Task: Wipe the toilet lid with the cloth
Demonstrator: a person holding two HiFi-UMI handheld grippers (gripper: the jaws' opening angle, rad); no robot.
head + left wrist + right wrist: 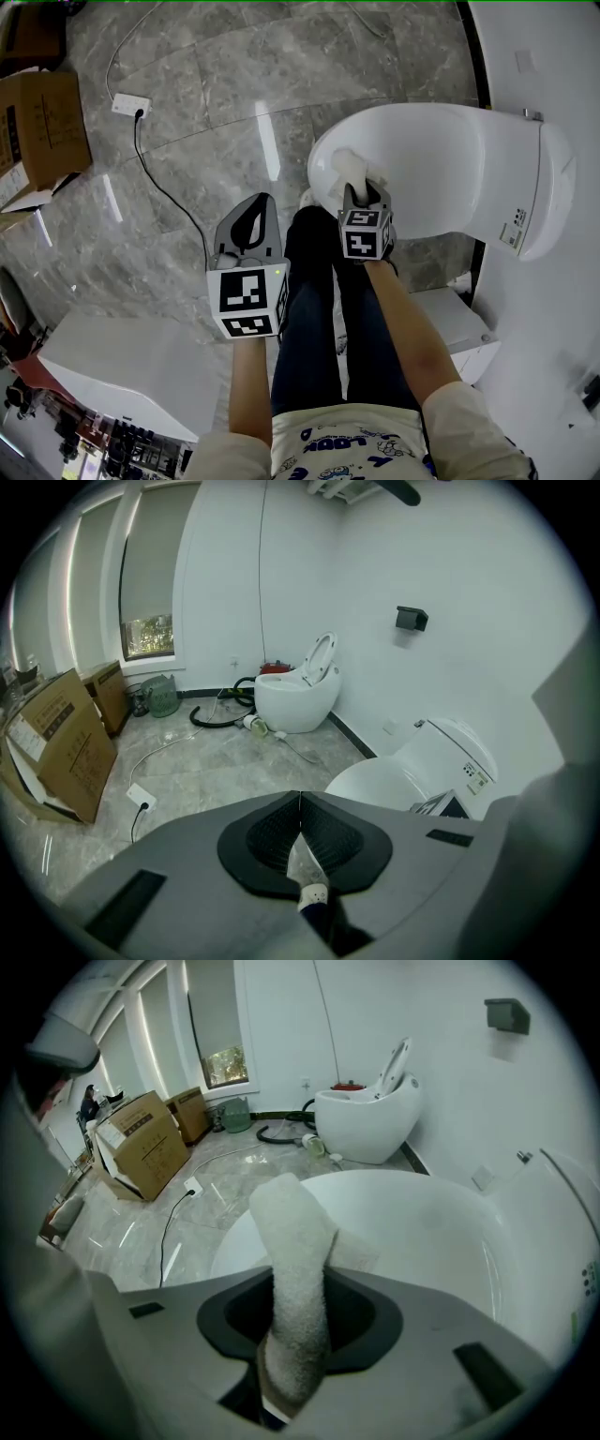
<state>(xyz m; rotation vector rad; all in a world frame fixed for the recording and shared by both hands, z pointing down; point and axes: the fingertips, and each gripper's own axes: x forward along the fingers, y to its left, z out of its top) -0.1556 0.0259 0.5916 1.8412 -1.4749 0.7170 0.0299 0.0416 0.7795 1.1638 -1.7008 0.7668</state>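
The white toilet with its closed lid [441, 164] stands at the right of the head view; the lid [422, 1232] fills the middle of the right gripper view. My right gripper [361, 192] is shut on a white cloth [349, 167], whose free end rests on the lid's front edge. In the right gripper view the cloth [295, 1279] stands up between the jaws. My left gripper [251, 223] hangs over the floor left of the toilet, jaws shut with nothing in them; the toilet [412, 766] shows to its right.
Grey marble floor [216, 94] with a white power strip [129, 104] and black cable. Cardboard boxes [33, 131] at the left. A white cabinet [122, 370] near my left side. A second toilet [295, 691] with raised seat stands at the far wall.
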